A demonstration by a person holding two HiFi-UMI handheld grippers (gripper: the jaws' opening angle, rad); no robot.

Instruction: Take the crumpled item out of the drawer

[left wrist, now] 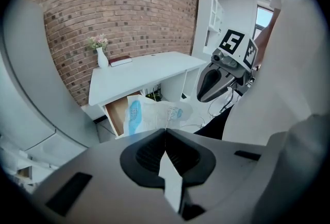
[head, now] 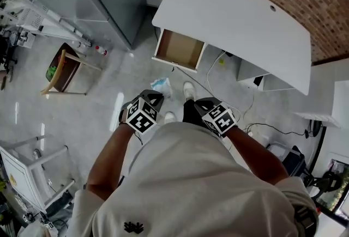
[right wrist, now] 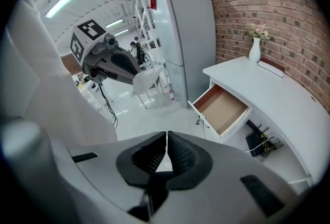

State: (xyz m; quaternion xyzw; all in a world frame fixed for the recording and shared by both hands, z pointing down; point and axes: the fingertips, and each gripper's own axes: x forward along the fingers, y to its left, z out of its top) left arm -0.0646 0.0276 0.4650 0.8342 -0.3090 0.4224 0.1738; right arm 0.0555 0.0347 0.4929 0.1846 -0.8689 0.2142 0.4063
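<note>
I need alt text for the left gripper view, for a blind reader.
The left gripper holds a crumpled white and blue item, in front of the open drawer of a white desk by a brick wall.

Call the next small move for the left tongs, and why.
Probably set the crumpled bag down on the desk top. The left tongs are shut on it, and it hangs clear of the open drawer, which looks empty, so the removal looks done.

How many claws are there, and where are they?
2. The left claw is at the person's left, shut on the crumpled white-and-blue item. The right claw is beside it, shut and empty. No others seem hidden.
</note>
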